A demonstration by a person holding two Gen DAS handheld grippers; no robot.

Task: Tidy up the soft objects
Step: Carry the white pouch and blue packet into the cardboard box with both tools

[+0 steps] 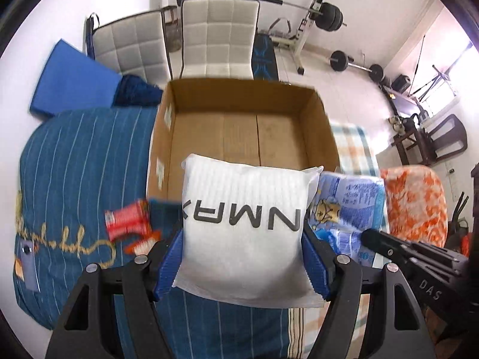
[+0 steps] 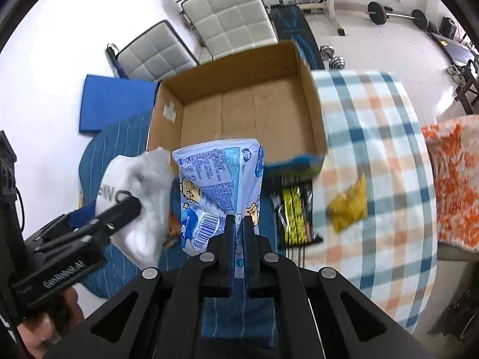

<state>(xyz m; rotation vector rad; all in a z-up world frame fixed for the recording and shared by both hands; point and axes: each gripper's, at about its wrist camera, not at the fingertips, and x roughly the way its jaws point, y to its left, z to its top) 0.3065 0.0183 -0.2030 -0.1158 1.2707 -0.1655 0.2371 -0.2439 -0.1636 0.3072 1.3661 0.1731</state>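
My left gripper (image 1: 242,245) is shut on a white padded pouch (image 1: 245,227) with black letters and holds it just before the near wall of an open cardboard box (image 1: 245,131). My right gripper (image 2: 236,227) is shut on the edge of a light blue printed plastic pack (image 2: 218,185) and holds it up at the box's (image 2: 245,113) near edge. The box bottom is bare. The pouch (image 2: 134,197) and left gripper (image 2: 119,209) show at left in the right wrist view; the blue pack (image 1: 347,203) and the right gripper's arm show at right in the left wrist view.
The box stands on a bed between a dark blue striped cover (image 1: 77,161) and a checked blanket (image 2: 374,155). A red packet (image 1: 127,220), a black-yellow packet (image 2: 295,212), a yellow pouch (image 2: 350,206) and an orange patterned cloth (image 2: 455,179) lie around. Chairs and gym weights stand behind.
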